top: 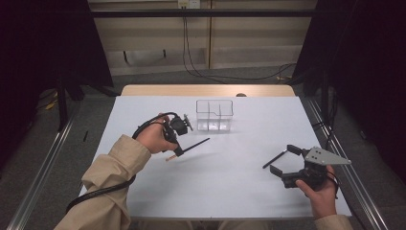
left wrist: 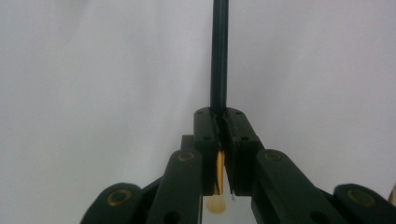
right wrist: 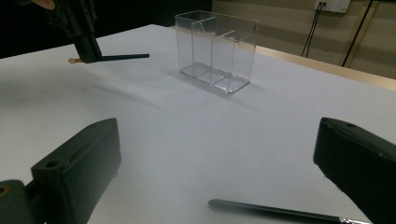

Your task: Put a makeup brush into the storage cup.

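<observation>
Closest under my right gripper [right wrist: 217, 163] lies a thin dark stick [right wrist: 280, 212] flat on the white table [right wrist: 163, 121], running across between my two black jaws, which stand wide apart with nothing in them; from above, that gripper [top: 282, 160] sits near the table's right front edge in my right hand [top: 323, 191], and the stick [top: 274, 159] slants away from the upper jaw without being gripped. My left gripper [top: 178, 149] is held left of the table's middle, and its jaws are pressed tight on a pencil [top: 189, 147], pinching it near its pale, yellowish end so that the long dark shaft sticks out toward the right. Looking along those jaws [left wrist: 219, 123], I see the pencil [left wrist: 218, 56] rising straight out from between the closed tips, with its gold band and pale end showing behind them. From the right gripper view the pencil appears lifted just off the table. A clear plastic box [top: 214, 116] with inner dividers stands upright farther back, near the pencil's free tip but apart from it.
</observation>
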A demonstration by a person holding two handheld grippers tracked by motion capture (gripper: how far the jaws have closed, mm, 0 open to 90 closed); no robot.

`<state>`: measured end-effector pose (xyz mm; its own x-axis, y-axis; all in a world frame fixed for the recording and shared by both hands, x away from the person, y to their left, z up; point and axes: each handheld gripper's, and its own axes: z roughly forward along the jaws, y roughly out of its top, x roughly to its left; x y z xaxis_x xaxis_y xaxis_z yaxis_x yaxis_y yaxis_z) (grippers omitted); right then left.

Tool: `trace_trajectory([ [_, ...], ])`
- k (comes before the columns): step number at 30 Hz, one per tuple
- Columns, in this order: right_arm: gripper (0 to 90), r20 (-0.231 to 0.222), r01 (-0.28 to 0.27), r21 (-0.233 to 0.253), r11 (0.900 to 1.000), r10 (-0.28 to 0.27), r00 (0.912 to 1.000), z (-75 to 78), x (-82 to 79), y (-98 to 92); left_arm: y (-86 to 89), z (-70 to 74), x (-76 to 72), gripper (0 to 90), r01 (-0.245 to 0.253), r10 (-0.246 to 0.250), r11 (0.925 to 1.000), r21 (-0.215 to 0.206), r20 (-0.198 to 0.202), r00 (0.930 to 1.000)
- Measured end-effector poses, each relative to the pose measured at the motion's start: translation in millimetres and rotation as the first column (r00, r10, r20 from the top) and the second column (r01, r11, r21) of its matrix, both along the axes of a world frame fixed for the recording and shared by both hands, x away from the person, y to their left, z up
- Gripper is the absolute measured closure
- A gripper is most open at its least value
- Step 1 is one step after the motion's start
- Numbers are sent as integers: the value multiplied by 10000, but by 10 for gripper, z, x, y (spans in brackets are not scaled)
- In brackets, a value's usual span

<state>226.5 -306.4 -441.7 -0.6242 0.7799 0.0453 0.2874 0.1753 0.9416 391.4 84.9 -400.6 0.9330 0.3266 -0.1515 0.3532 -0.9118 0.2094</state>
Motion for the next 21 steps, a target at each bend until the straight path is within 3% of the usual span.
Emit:
trace_trajectory([
  [6,2,2,-175,-128,9998,175,9998,3,28,66,-109,74,-79,846,478,-478,9987,-161,-6,9989],
  [15,2,-59,-349,-206,9992,347,9994,10,68,115,-276,68,-159,846,1004,-1007,9945,-284,-92,9949],
  [21,1,-480,-800,-361,9961,782,9958,25,110,135,-390,72,-228,846,1366,-1371,9902,-303,-170,9904],
])
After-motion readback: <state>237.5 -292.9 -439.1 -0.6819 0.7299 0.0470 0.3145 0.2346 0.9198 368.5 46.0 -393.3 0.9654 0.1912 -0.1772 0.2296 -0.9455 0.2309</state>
